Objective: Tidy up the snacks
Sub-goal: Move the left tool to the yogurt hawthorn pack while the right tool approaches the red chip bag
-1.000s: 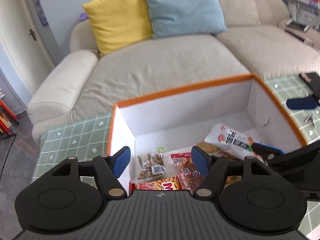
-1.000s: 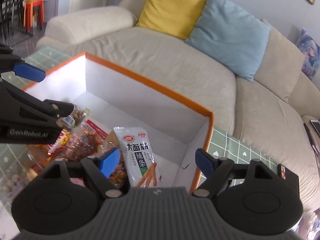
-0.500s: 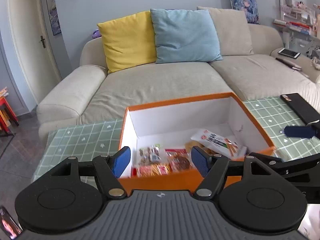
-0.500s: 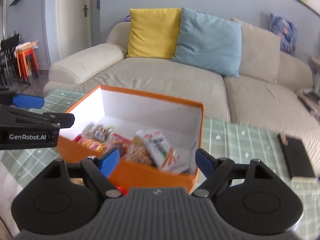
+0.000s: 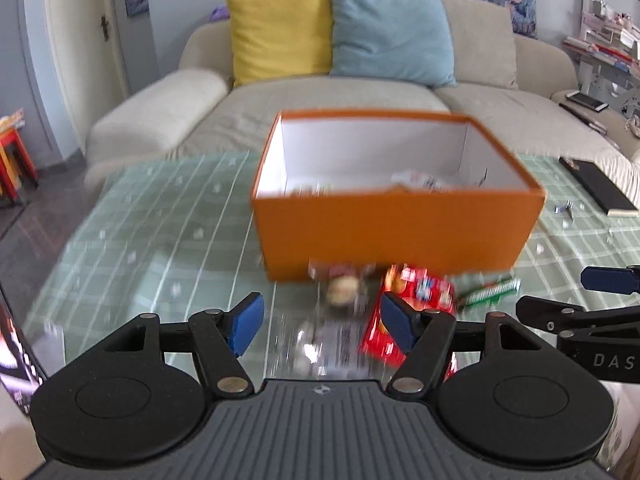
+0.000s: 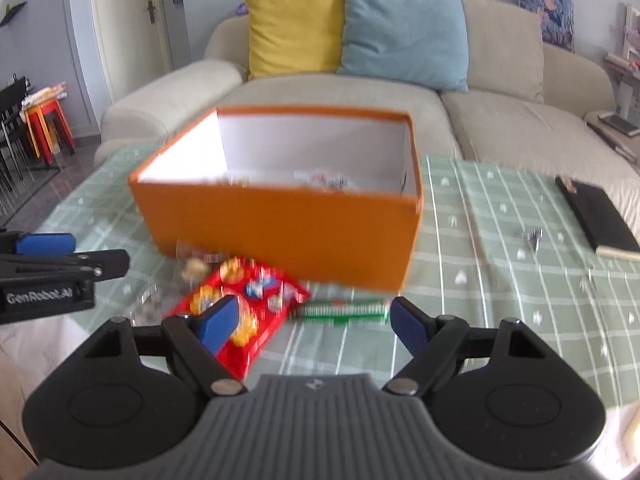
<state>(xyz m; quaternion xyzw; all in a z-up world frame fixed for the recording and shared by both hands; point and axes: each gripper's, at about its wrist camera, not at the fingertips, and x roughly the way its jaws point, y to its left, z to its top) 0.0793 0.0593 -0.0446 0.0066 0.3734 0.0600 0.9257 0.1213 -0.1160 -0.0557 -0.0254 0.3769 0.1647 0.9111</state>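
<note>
I see the open orange cardboard box with a white inside (image 5: 394, 232) standing on the worktop, a surface under a pale green checked cloth (image 5: 168, 216), with a few snack packets lying low in it; blur keeps me from reading them. Just in front of the box's near wall lie the loose snacks: a red printed snack bag (image 6: 244, 312), a slim green stick-shaped packet (image 6: 344, 311) beside it on the right, and a clear packet with pale round pieces (image 5: 344, 292) to the left, too smeared to make out.

My left gripper (image 5: 320, 322) hangs above the clear packet and the edge of the red bag, fingers wide with nothing gripped; they have just been closing a little, with only air between them. My right gripper (image 6: 312, 322) also stands wide and empty, above the red bag's end and the green packet.

The left view shows the right gripper's blue-tipped fingers entering from its right edge, and a sliver of a dark screen at its lower left. The right view shows the left gripper coming in from the left.

Further out, a flat black book-like slab (image 6: 600, 216) lies on the cloth to the right, with a small metal clip near it. Behind everything is a beige sofa (image 5: 320, 96) with a yellow cushion (image 5: 280, 28) and a light blue cushion (image 5: 388, 28).
</note>
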